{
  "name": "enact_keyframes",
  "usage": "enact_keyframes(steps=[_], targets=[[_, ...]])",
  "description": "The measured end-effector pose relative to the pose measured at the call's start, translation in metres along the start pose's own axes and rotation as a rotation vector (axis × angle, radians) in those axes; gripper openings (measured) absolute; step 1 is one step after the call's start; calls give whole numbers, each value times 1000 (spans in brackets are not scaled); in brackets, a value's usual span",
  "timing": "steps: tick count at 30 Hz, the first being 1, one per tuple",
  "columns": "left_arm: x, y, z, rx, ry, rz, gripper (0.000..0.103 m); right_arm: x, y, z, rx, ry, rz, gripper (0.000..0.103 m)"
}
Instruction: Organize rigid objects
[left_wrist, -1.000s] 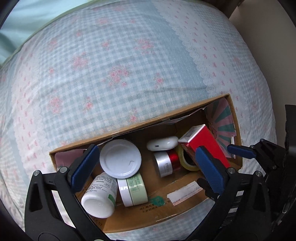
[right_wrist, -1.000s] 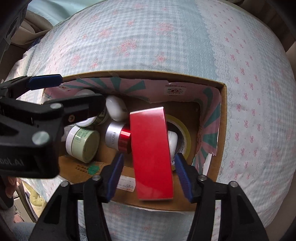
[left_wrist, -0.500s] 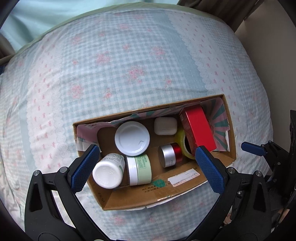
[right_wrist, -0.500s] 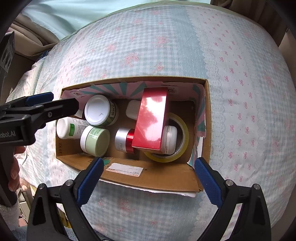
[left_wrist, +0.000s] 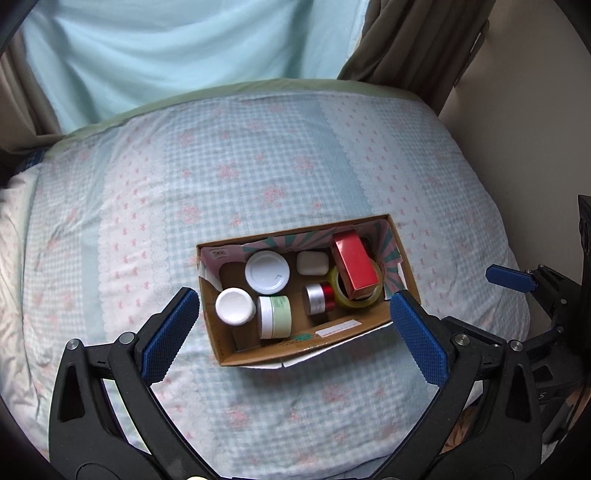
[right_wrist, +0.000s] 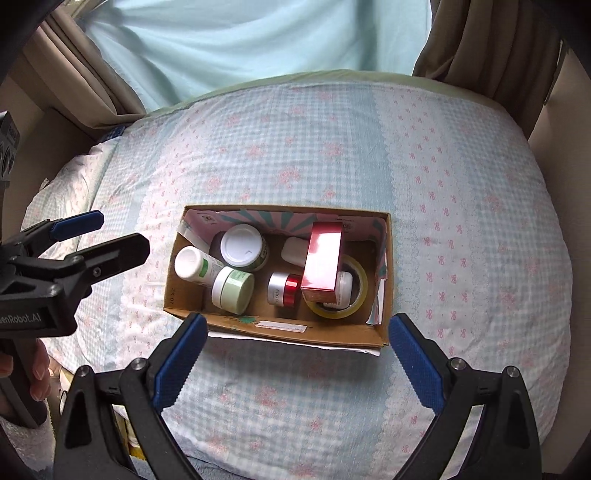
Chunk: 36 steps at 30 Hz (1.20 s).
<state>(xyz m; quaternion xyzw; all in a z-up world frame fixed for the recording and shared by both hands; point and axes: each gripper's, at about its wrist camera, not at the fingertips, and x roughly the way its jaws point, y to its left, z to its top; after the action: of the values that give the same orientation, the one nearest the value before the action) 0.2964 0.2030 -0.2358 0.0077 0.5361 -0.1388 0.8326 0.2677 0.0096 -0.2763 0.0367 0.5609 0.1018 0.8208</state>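
An open cardboard box (left_wrist: 258, 350) (right_wrist: 325, 334) lies on the bed. In it rest a red carton (left_wrist: 354, 265) (right_wrist: 322, 260) leaning on a yellow tape roll (left_wrist: 364, 303) (right_wrist: 358, 308), a silver and red jar (left_wrist: 318, 298) (right_wrist: 283, 288), a pale green jar (left_wrist: 275, 316) (right_wrist: 232, 288), a white-capped bottle (left_wrist: 235, 305) (right_wrist: 192, 263), a wide white-lidded tub (left_wrist: 267, 271) (right_wrist: 242, 245) and a small white case (left_wrist: 312, 263) (right_wrist: 293, 251). My left gripper (left_wrist: 293, 317) hangs open high above the box's near side. The right gripper (right_wrist: 293, 349) is open too, empty, above the near wall.
The bed carries a blue gingham quilt with pink flowers (left_wrist: 240, 177) (right_wrist: 295, 155). Pale blue curtains (left_wrist: 166, 48) and brown drapes (left_wrist: 413, 48) hang behind it. A beige wall (left_wrist: 524, 110) stands at the right. A person's fingers (right_wrist: 35, 373) grip the left tool's handle.
The right gripper let go of the red carton, which now leans on the tape roll in the box. Both grippers rose and drew back, so the box looks smaller.
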Motion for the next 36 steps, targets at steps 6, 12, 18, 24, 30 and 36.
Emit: enact_keyframes(steps=[6, 12, 18, 24, 30, 36], targets=[[-104, -14, -5, -10, -180, -8, 103, -100, 10, 0, 26, -164, -57, 98], [-193, -38, -24, -8, -368, 58, 103, -191, 22, -15, 12, -323, -136, 98], [-242, -68, -55, -35, -485, 134, 103, -247, 13, -39, 23, -427, -157, 98], [-259, -99, -75, -58, -530, 159, 103, -271, -2, -64, 0, -493, -195, 98], [-263, -127, -89, -47, -566, 179, 103, -281, -18, -84, 1, -531, -200, 98], [-265, -143, -100, -41, -581, 167, 103, -292, -31, -95, 14, -560, -218, 98]])
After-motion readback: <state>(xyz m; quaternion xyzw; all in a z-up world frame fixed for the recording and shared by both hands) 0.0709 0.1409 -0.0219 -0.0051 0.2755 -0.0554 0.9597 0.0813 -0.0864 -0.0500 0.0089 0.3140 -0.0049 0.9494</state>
